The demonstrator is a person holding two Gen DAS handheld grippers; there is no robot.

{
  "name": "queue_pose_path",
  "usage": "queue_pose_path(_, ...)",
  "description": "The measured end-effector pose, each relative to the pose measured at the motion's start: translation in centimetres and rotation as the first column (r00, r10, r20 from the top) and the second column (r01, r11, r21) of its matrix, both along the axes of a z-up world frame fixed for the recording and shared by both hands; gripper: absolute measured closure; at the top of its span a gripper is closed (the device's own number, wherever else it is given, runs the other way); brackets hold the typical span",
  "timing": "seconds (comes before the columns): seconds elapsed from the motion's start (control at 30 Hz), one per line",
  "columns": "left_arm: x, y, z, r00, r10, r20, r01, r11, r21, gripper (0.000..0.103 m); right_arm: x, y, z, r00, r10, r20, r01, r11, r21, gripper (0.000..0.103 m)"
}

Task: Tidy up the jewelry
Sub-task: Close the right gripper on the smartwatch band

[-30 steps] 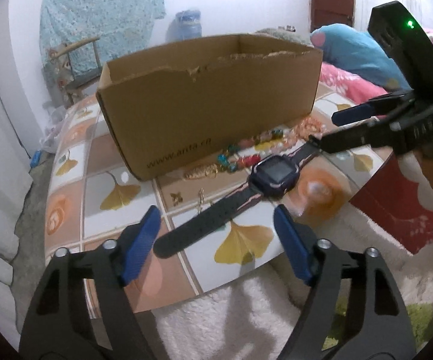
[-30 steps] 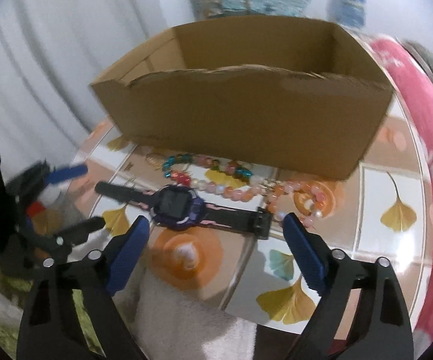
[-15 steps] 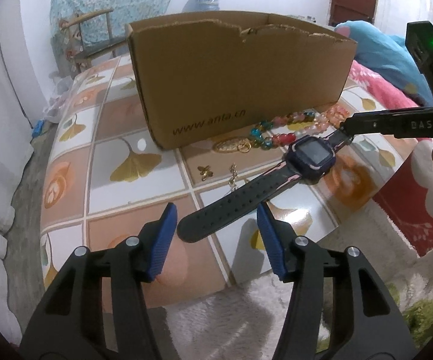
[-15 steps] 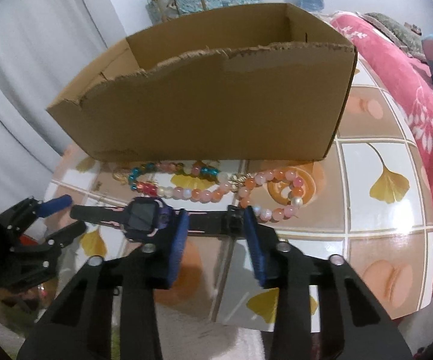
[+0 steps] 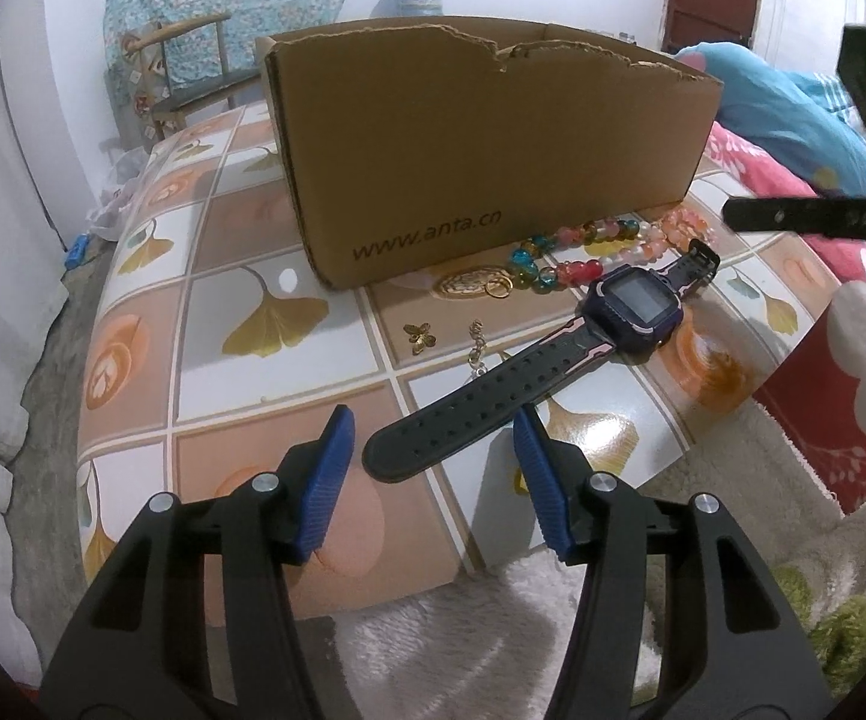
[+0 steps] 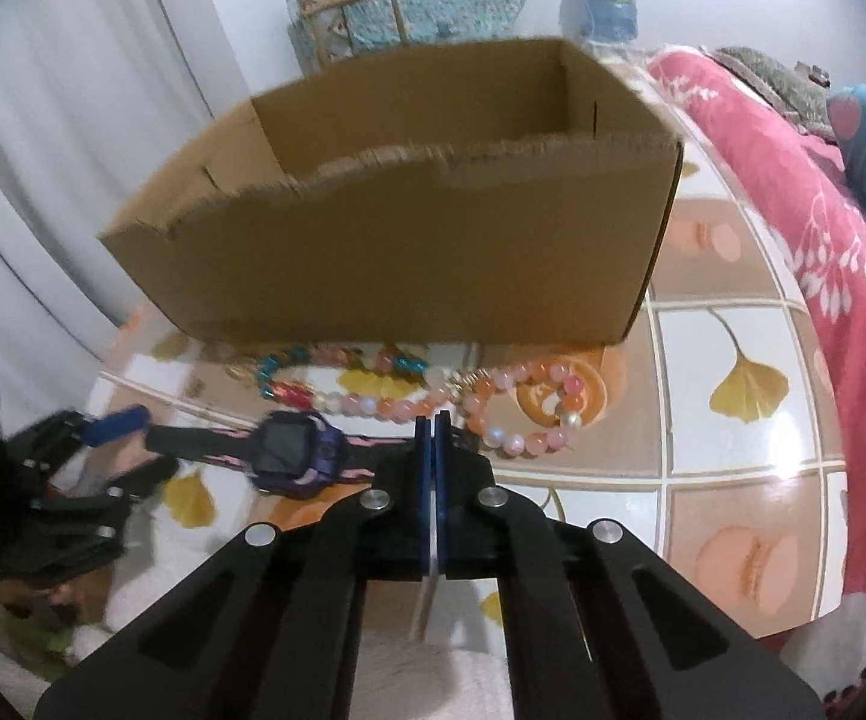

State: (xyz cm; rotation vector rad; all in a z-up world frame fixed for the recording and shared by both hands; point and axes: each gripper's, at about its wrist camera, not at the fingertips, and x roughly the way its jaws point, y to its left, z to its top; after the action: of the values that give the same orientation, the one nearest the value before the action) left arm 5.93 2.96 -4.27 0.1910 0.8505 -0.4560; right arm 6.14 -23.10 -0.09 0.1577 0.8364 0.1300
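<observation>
A dark watch [image 5: 637,306] with a purple case lies flat on the tiled table [image 5: 240,240] in front of a brown cardboard box [image 5: 493,150]. My left gripper [image 5: 433,414] is open, and the strap's free end lies between its blue pads without touching them. My right gripper [image 6: 434,420] is shut, pad against pad, and its fingers hide the strap's buckle end. In the left wrist view the right gripper [image 5: 730,213] hangs a little above that buckle end, apart from it. Bead bracelets [image 6: 523,402] lie between the watch [image 6: 288,450] and the box [image 6: 402,252].
A gold pendant [image 5: 472,285], a small butterfly charm [image 5: 420,336] and a thin earring [image 5: 478,348] lie left of the watch. A shaggy rug [image 5: 493,630] lies below the table's near edge. A pink blanket [image 6: 793,210] borders the right side; a chair [image 5: 192,60] stands behind.
The right jaws went from wide, astride the strap, to fully shut, and that gripper rose off the buckle end. The left jaws narrowed and came up around the strap's free end.
</observation>
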Motion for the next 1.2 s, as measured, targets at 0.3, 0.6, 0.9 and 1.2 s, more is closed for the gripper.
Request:
queue_pose_path(0.3, -0.2, 0.0, 0.1, 1.000, -0.010, 0.005, 0.010, 1.000, 0.014, 0.050, -3.9, -1.1, 2.1, 1.000, -0.017, 0.000, 0.017, 0.993, 0.114, 0.102)
queue_pose_path(0.6, -0.4, -1.0, 0.3, 0.999, -0.027, 0.022, 0.026, 0.999, 0.037, 0.050, -1.7, -0.2, 0.2, 1.000, -0.030, -0.003, 0.030, 0.999, 0.011, 0.057)
queue_pose_path(0.9, -0.5, -1.3, 0.2, 0.999, -0.027, 0.021, 0.026, 0.997, 0.067, 0.050, 1.5, 0.7, -2.8, 0.997, -0.006, -0.075, 0.001, 0.998, -0.060, 0.087)
queue_pose_path(1.2, -0.3, -1.0, 0.1, 1.000, -0.028, 0.011, 0.027, 0.999, 0.044, 0.050, 0.4, -0.3, -1.3, 0.999, 0.000, -0.049, 0.000, 1.000, 0.017, 0.100)
